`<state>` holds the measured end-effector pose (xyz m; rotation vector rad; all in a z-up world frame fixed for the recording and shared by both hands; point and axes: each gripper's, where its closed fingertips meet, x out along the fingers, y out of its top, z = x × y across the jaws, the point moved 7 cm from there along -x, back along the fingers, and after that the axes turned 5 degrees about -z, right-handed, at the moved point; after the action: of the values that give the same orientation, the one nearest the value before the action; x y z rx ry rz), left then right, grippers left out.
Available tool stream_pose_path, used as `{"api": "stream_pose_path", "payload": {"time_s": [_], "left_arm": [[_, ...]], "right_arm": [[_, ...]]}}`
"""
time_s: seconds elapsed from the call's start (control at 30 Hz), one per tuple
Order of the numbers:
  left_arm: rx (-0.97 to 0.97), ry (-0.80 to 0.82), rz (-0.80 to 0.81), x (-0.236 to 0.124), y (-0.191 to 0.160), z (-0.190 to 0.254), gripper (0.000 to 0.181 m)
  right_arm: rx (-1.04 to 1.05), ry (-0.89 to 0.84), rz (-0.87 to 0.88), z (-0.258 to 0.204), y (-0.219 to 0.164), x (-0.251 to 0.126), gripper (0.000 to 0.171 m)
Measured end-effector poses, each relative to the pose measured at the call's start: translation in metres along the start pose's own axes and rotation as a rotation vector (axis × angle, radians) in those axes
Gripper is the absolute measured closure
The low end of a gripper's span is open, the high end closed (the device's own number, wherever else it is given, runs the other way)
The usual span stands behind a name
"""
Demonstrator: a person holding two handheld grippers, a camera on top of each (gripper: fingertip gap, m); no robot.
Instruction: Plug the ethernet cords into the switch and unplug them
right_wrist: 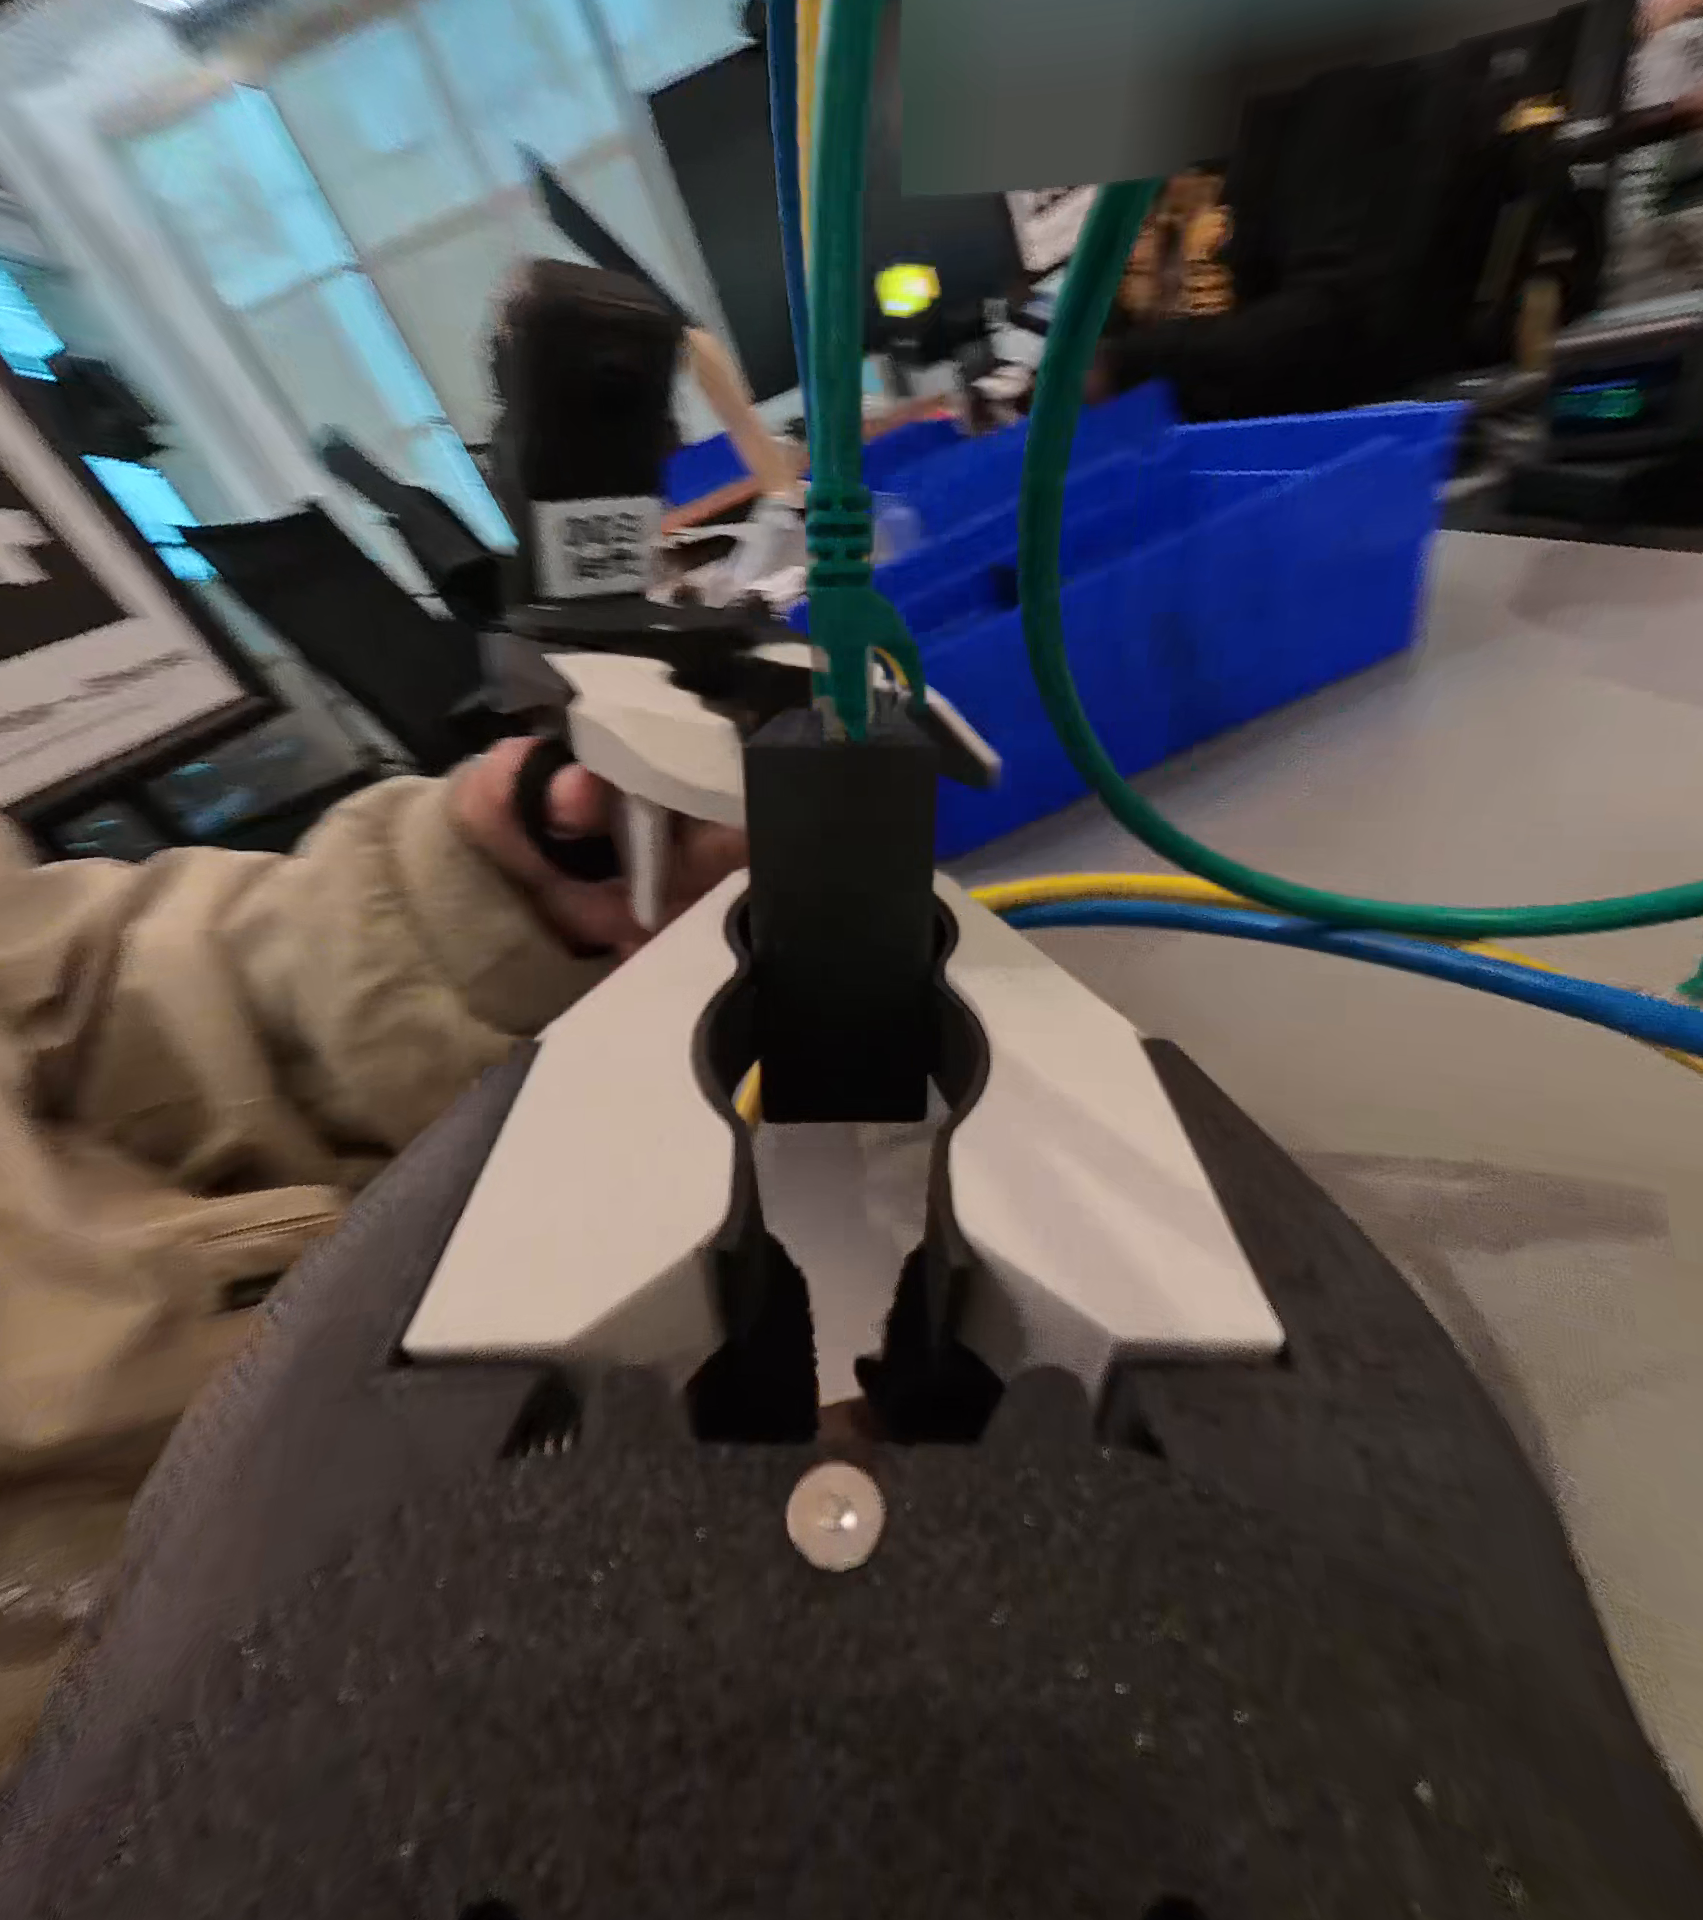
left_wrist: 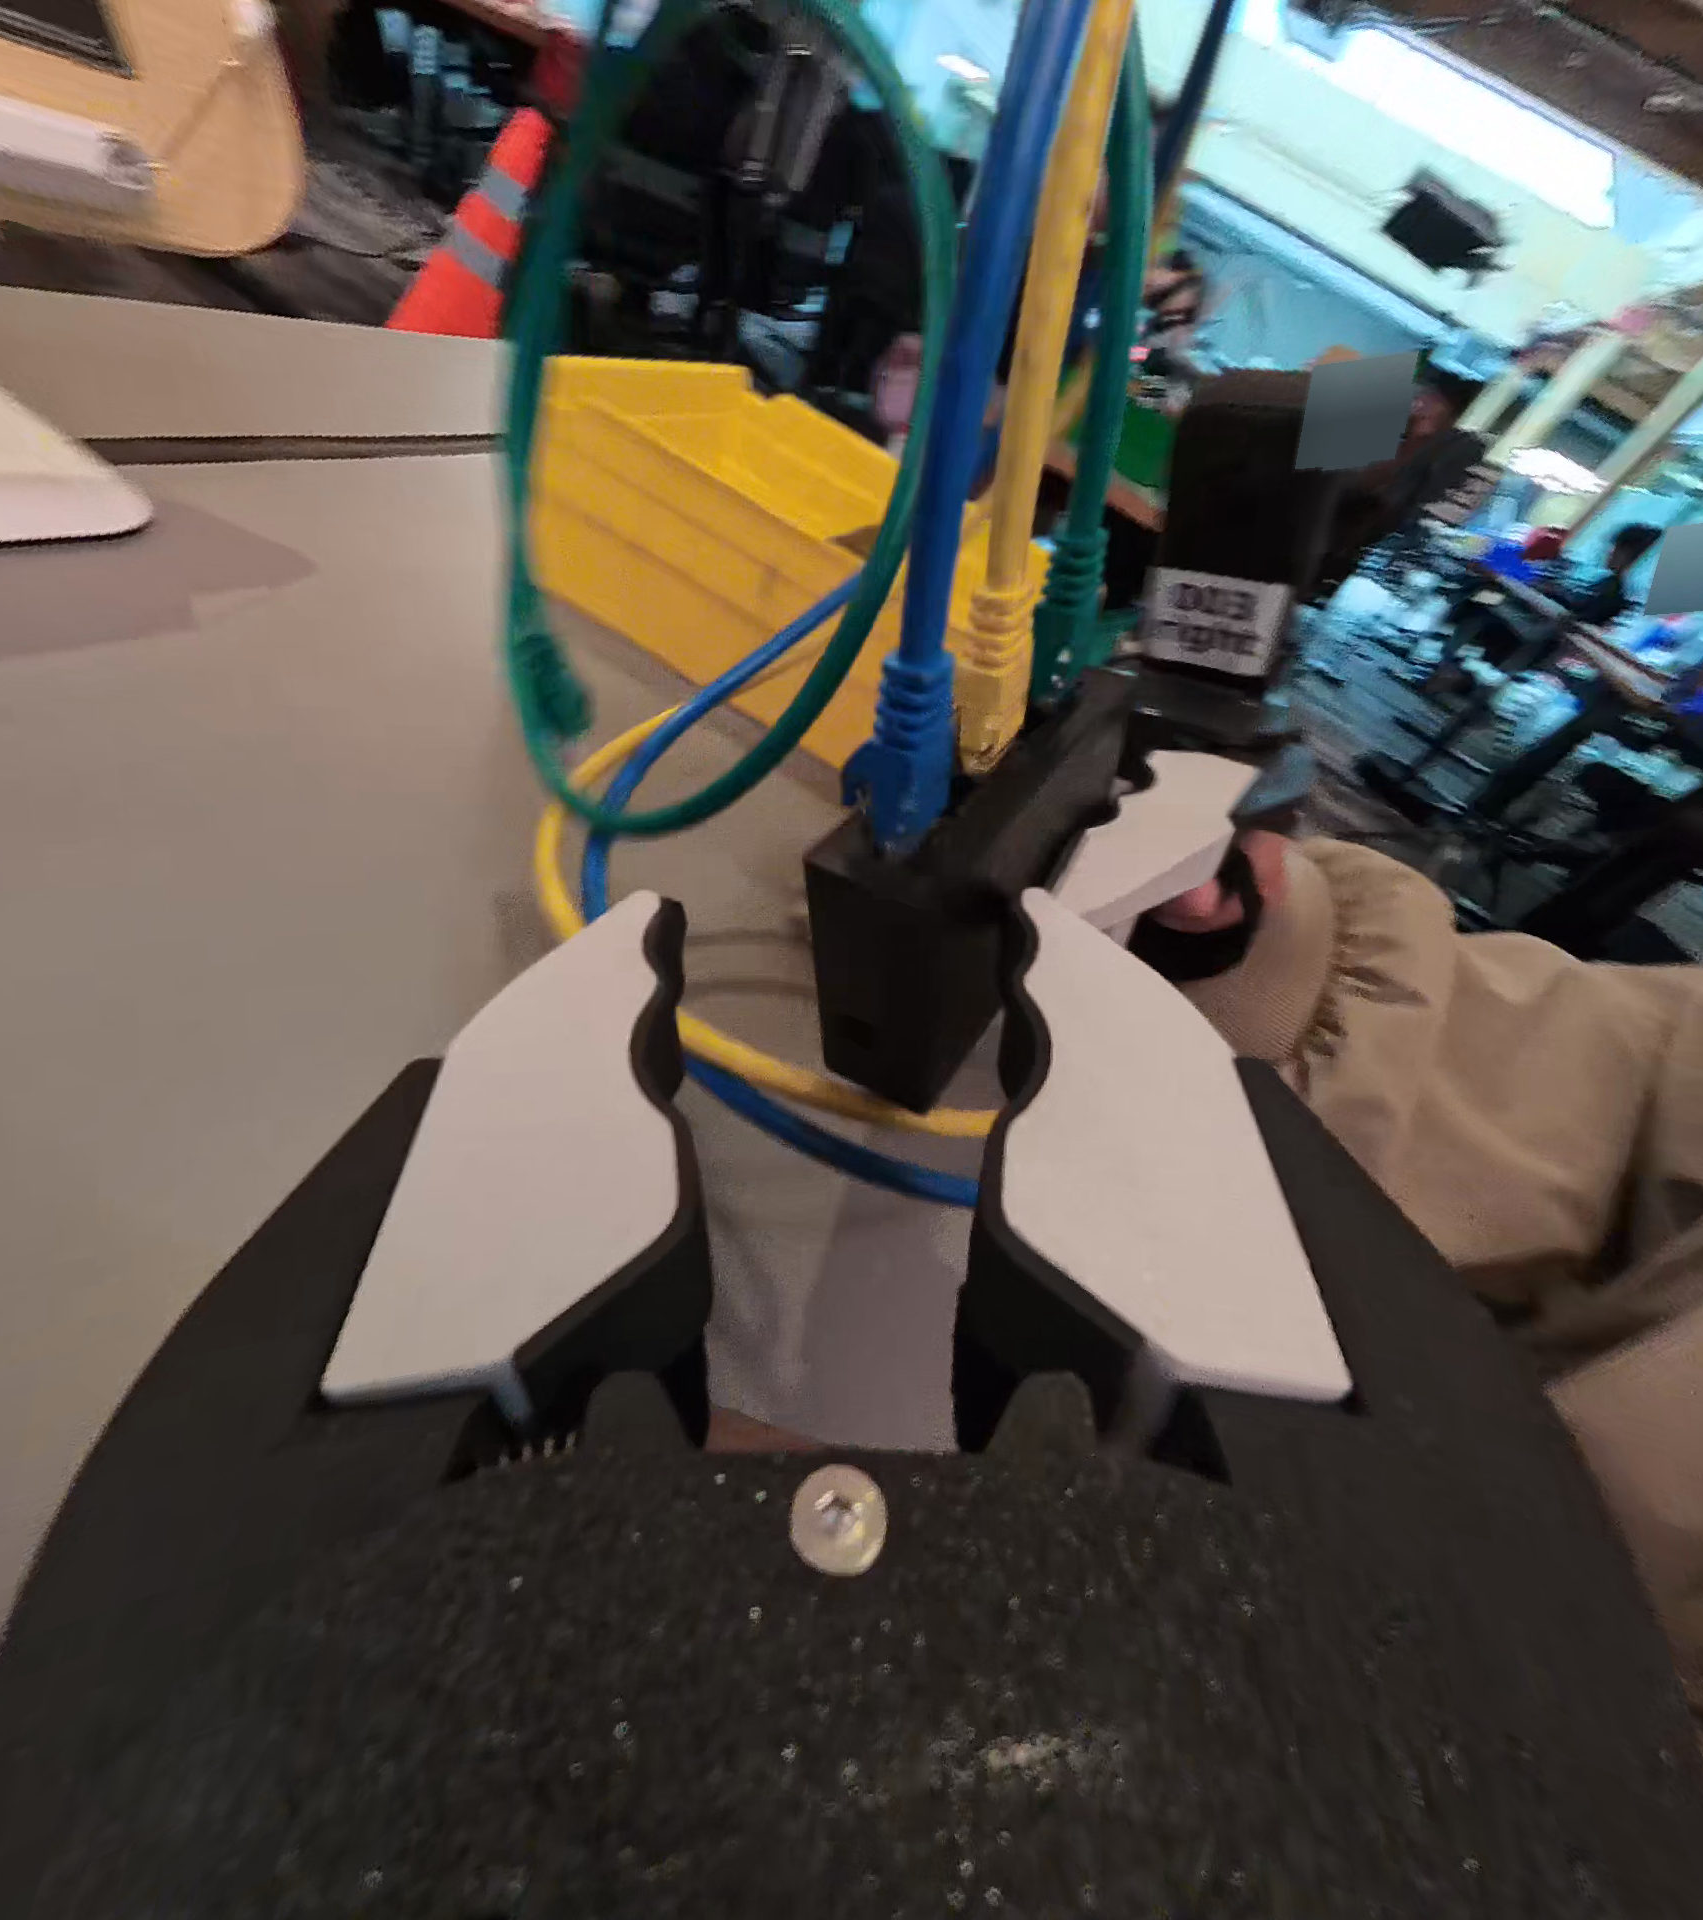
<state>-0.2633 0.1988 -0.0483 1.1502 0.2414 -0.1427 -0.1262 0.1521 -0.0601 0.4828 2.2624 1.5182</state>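
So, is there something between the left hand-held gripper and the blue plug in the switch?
Nothing visible blocks it. The left hand-held gripper is open, just short of the black switch, and the blue plug stands exposed on top. The right hand-held gripper clamps the switch's far end.

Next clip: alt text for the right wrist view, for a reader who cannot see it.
The right tool is shut on the end of a black switch, with a green cord plugged into its top. Beyond, the left tool reaches in by the switch's far end; yellow and blue cords trail across the grey table before blue bins.
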Motion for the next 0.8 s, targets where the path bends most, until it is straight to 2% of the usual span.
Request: {"api": "stream_pose_path", "payload": {"time_s": [0.13, 0.2, 0.37, 0.47, 0.53, 0.57, 0.7, 0.73, 0.8], "left_arm": [[0.058, -0.238, 0.009, 0.000, -0.002, 0.023, 0.134], [0.071, -0.273, 0.025, -0.002, -0.001, 0.028, 0.151], [0.068, -0.274, 0.011, -0.001, 0.000, 0.029, 0.154], [0.180, -0.132, -0.023, -0.002, 0.001, 0.027, 0.154], [0.300, 0.026, -0.073, -0.002, 0.001, 0.023, 0.154], [0.376, 0.127, -0.099, -0.003, 0.001, 0.020, 0.154], [0.738, 0.588, -0.241, -0.010, -0.001, 0.004, 0.154], [0.817, 0.676, -0.269, -0.011, -0.002, 0.001, 0.154], [0.907, 0.786, -0.333, -0.013, -0.007, -0.004, 0.155]], "right_arm": [[0.062, 0.186, 0.029, -0.017, 0.001, 0.005, 0.144], [0.081, 0.222, 0.041, -0.019, 0.001, 0.006, 0.144], [0.081, 0.217, 0.041, -0.018, 0.001, 0.005, 0.142], [0.066, 0.113, 0.010, -0.009, 0.000, 0.005, 0.133], [0.050, 0.031, -0.008, 0.000, -0.001, 0.002, 0.117], [0.025, -0.017, -0.006, 0.003, 0.000, -0.001, 0.114], [-0.223, -0.217, -0.007, 0.002, 0.007, -0.014, 0.117], [-0.286, -0.222, -0.020, -0.004, 0.008, -0.017, 0.120], [-0.344, -0.167, -0.154, -0.019, 0.003, -0.020, 0.130]]}}
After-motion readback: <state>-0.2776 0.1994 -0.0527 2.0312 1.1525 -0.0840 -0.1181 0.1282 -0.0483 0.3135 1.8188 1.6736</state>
